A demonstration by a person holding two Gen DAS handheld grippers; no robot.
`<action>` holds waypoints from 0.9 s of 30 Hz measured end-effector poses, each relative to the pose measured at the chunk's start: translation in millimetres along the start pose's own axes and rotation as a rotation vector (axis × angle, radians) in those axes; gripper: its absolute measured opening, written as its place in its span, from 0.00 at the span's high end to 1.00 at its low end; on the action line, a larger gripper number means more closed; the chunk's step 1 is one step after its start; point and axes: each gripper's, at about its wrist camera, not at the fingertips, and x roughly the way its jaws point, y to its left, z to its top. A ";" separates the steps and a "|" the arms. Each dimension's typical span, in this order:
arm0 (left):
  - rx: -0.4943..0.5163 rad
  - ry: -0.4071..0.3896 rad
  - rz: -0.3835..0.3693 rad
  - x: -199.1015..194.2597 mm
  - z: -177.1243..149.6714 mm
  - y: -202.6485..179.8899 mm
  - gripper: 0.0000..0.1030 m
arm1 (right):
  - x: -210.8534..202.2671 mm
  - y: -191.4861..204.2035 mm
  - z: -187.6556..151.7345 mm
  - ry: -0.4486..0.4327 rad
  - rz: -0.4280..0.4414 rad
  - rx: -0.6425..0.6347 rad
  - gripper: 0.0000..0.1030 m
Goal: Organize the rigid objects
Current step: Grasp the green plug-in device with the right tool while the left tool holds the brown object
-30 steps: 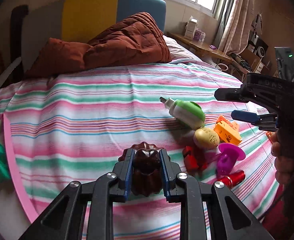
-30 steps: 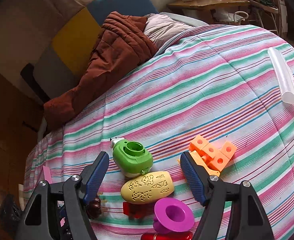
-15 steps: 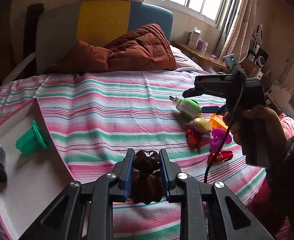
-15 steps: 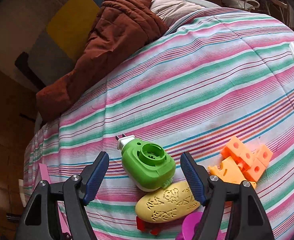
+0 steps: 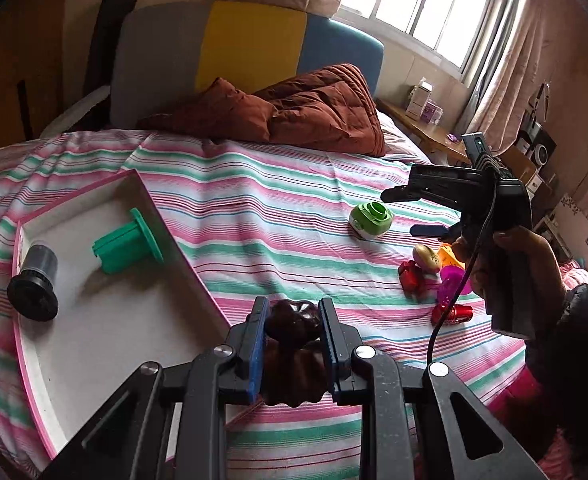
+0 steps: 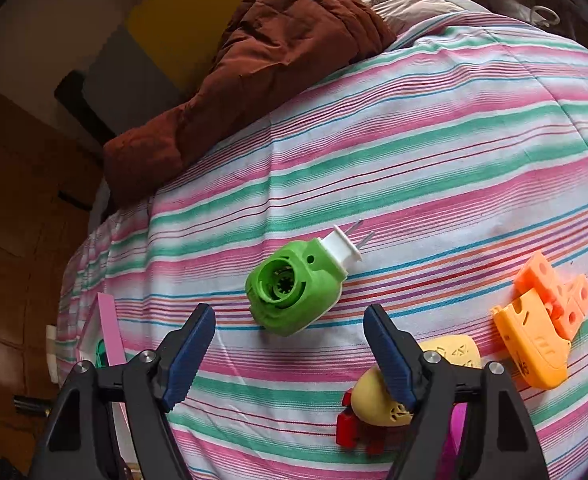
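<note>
My left gripper (image 5: 292,314) is shut on a dark brown fluted mould (image 5: 293,322), held above the near right edge of a white tray with a pink rim (image 5: 182,236). The tray holds a teal spool (image 5: 128,242) and a black cylinder (image 5: 34,280). My right gripper (image 6: 290,320) is open just above a green and white plug-in device (image 6: 294,288), which also shows in the left wrist view (image 5: 370,222). Behind it lie a yellow egg-shaped piece (image 6: 378,398), a red piece (image 6: 352,426), orange blocks (image 6: 542,320) and a magenta piece (image 5: 452,286).
The objects lie on a bed with a pink, green and white striped sheet (image 5: 278,208). A brown quilt (image 5: 314,112) is heaped near the headboard. A red can (image 5: 452,314) lies near the bed's right edge. A wooden desk (image 5: 426,132) stands beyond the bed.
My left gripper has drawn back and left with the brown mould, bringing the tray into view. My right gripper has moved onto the green device, which is now turned with its plug pointing right.
</note>
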 end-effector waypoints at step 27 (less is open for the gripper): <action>-0.129 -0.046 0.099 -36.6 -15.7 59.1 0.76 | 49.4 76.9 -51.8 0.148 -0.113 -0.476 0.36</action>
